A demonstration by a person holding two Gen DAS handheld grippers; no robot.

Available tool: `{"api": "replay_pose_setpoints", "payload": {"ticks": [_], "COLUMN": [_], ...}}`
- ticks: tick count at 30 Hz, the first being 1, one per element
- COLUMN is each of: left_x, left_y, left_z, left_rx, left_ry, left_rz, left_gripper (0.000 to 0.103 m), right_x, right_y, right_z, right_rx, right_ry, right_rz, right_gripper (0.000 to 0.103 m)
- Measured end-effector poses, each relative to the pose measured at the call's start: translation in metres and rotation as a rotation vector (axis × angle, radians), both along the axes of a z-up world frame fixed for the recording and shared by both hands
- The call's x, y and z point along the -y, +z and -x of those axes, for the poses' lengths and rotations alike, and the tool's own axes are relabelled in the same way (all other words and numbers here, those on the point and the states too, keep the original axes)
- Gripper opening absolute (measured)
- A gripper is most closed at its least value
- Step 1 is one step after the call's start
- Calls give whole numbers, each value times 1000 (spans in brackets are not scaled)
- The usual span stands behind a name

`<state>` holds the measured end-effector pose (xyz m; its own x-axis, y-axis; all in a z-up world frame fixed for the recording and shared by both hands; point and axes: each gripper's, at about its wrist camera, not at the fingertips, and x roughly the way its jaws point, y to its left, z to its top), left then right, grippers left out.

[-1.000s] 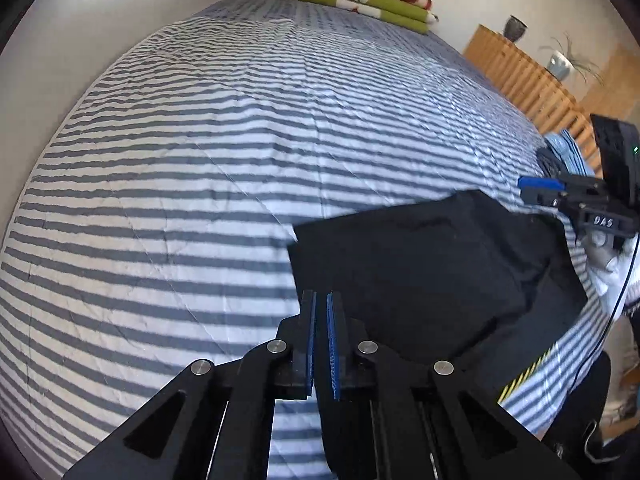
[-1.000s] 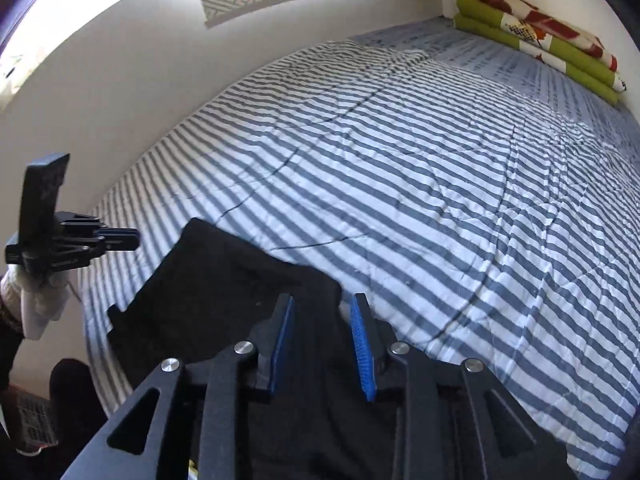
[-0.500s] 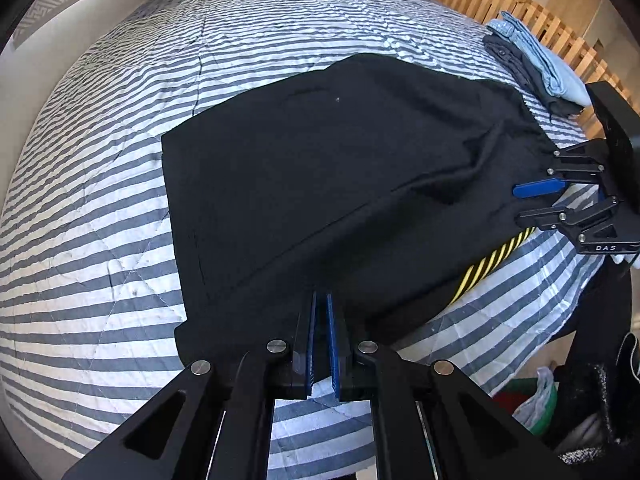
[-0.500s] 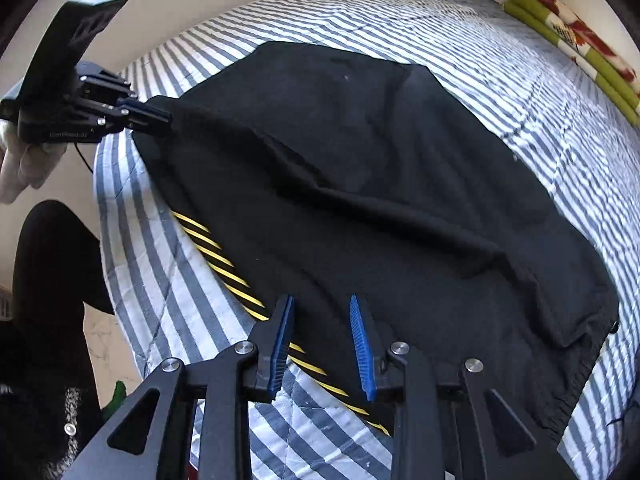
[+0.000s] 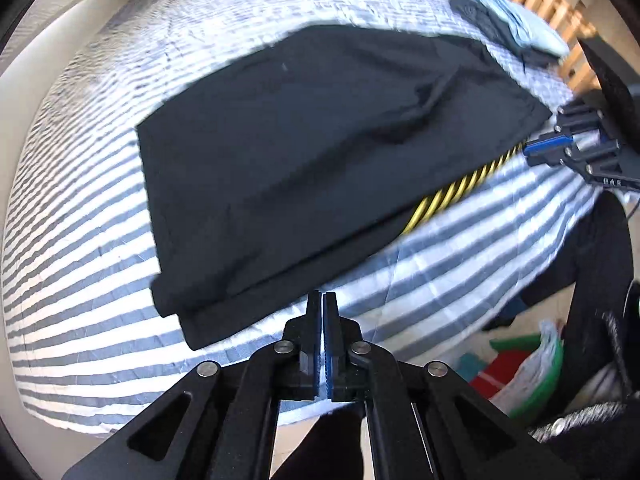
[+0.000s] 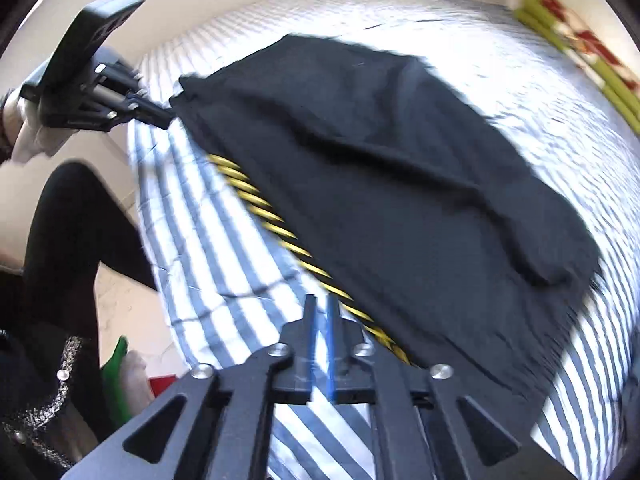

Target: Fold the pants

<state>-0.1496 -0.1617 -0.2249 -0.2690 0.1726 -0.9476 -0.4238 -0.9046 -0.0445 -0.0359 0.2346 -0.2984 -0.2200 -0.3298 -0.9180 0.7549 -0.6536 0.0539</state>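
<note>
Black pants (image 5: 320,152) are lying spread across the striped bed (image 5: 80,280), near its front edge, already doubled into a wide slab with a few soft ridges running through the cloth. A yellow-and-black striped strip (image 5: 452,196) is peeking out from under the near hem. A stack of folded clothes (image 5: 508,24) is sitting further back on the bed, well apart from the work.

Left gripper (image 5: 322,308) is pointing steeply down, fingers pressed together, tips right at the near hem by the left-hand corner. In the right wrist view the cloth is drawing to a point where those tips meet it, so a pinch looks likely, but I cannot tell for sure whether fabric is between them.

Right gripper (image 6: 320,316) is hanging over bare sheet just short of the hem. Its fingers have just been closing and are standing a narrow slit apart, with nothing between them but stripes showing through.

Step, as I'm judging it: laying out and squaring the half-folded pants before the next fold. The next move is likely calling for the right fingers to spread again, take the near hem at its end, and both ends to travel together across the cloth, keeping the edges lined up and the ridges from getting trapped.
</note>
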Motion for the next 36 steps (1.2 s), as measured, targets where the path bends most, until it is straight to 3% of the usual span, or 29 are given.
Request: {"api": "replay_pose_setpoints", "payload": {"ticks": [1, 3, 5, 8, 9, 11, 12, 13, 15, 19, 23, 24, 25, 27, 28, 32, 33, 36], "left_x": [-1, -9, -20, -34, -37, -41, -43, -45, -48, -44, -46, -47, -48, -52, -55, -87, -97, -135], "left_y": [3, 6, 1, -17, -24, -29, -28, -27, -25, -9, -3, -3, -1, 4, 8, 20, 18, 5], "left_z": [5, 15, 27, 56, 60, 59, 59, 57, 53, 38, 23, 20, 18, 18, 20, 22, 25, 36], "left_rx": [-13, -33, -35, 8, 23, 2, -2, 1, -14, -9, 11, 17, 2, -10, -30, -94, -84, -74], "left_ry": [20, 21, 5, 1, -2, -20, -34, -40, -46, -60, -78, -86, -75, -50, -38, -121, -145, -190], "left_rz": [-19, -43, -47, -23, -17, 2, 2, 3, 40, 20, 17, 15, 29, 14, 4, -38, -56, -56], "left_gripper": [10, 27, 32, 31, 21, 14, 1, 1, 0, 0, 2, 2, 3, 17, 18, 18, 18, 18], "right_x": [-14, -45, -69, -81, -83, -83, -90, -90, -87, -93, -113, -115, -123, -130, -133, -130, -127, -123], "right_y": [6, 15, 17, 12, 8, -3, -8, -12, -20, -16, -4, -1, 2, 4, 4, -5, -9, -11], "right_z": [3, 14, 25, 30, 30, 32, 29, 29, 26, 15, 17, 21, 28, 41, 46, 59, 57, 50], "right_rx": [-4, 25, 17, -16, -36, -37, -22, -17, -27, -67, -57, -51, -20, 10, 16, 42, 42, 0], "right_ry": [-58, -191, -284, -308, -315, -324, -322, -318, -292, -268, -333, -367, -410, -488, -513, -549, -545, -521], "right_rz": [33, 96, 97, 22, -17, -54, -56, -65, -104, -101, -65, -43, -6, 59, 79, 80, 68, 30], "right_gripper": [15, 25, 29, 29, 29, 29, 29, 20, 0, 0, 0, 3, 13, 32, 33, 32, 21, 15]}}
